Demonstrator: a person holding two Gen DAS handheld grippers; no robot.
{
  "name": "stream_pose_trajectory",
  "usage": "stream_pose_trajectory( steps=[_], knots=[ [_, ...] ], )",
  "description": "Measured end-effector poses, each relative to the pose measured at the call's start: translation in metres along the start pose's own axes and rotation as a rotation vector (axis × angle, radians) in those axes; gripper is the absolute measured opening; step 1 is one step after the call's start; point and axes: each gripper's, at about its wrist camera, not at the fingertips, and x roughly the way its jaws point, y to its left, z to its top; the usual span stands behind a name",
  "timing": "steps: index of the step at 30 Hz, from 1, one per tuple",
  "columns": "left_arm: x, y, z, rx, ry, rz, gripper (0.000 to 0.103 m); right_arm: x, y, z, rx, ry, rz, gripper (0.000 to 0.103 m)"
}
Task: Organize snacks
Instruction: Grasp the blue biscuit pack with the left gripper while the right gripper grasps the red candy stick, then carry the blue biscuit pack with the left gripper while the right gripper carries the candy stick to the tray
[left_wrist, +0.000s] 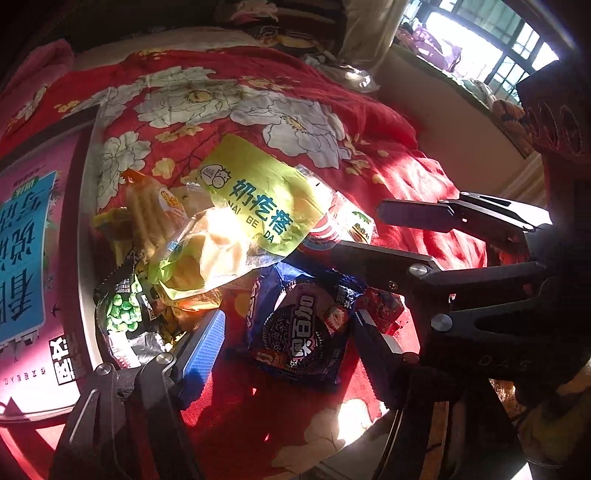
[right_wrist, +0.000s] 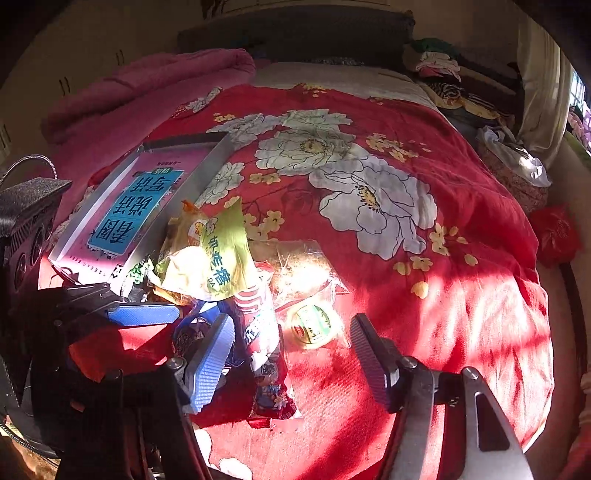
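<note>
Picking step in progress. The left gripper (left_wrist: 288, 339) is straddling the blue cookie packet (left_wrist: 299, 332), jaws apart, pads not visibly pressing. The right gripper (right_wrist: 291, 354) is bracketing the red-and-white snack tube (right_wrist: 260, 332), jaws likewise apart. Behind lies the snack heap topped by the yellow-green bag (left_wrist: 255, 206), beside the tray (right_wrist: 207, 173). Next, closing and lifting are probably needed.

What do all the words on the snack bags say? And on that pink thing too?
"奶疙瘩", "NAI GE DA", "Milk": yellow-green crinkly snack bag.
"奥百加": dark blue cookie packet with a round black cookie picture.
Pink and blue printed sheet in the tray: big characters, upside down, cut off, not readable for sure.
Black green-pea packet, red-white tube packet, round clear-wrapped cake: print too small or blurred.
</note>
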Motion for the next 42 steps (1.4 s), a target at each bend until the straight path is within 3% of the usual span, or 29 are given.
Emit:
stream_pose_trajectory(
  steps=[5, 10, 15, 21, 32, 42],
  knots=[
    [0.003, 0.0, -0.001, 0.007, 0.006, -0.012, 0.069, 0.013, 0.002, 0.005, -0.023, 0.031, 0.059, 0.045],
    [0.005, 0.001, -0.001, 0.011, 0.015, -0.021, 0.065, 0.024, 0.003, 0.012, -0.053, 0.06, 0.066, 0.044],
    [0.007, -0.001, -0.001, 0.021, 0.02, -0.013, 0.061, 0.03, 0.005, 0.016, -0.074, 0.097, 0.091, 0.026],
    [0.009, -0.001, -0.001, 0.028, 0.023, -0.008, 0.057, 0.023, -0.004, 0.009, -0.007, 0.061, 0.121, 0.024],
    [-0.003, -0.001, -0.003, 0.009, -0.001, -0.026, 0.054, -0.012, -0.053, -0.003, 0.23, -0.138, 0.179, 0.024],
    [-0.03, -0.009, -0.008, 0.001, -0.031, -0.073, 0.054, -0.035, -0.05, 0.006, 0.224, -0.269, 0.185, 0.024]
  ],
)
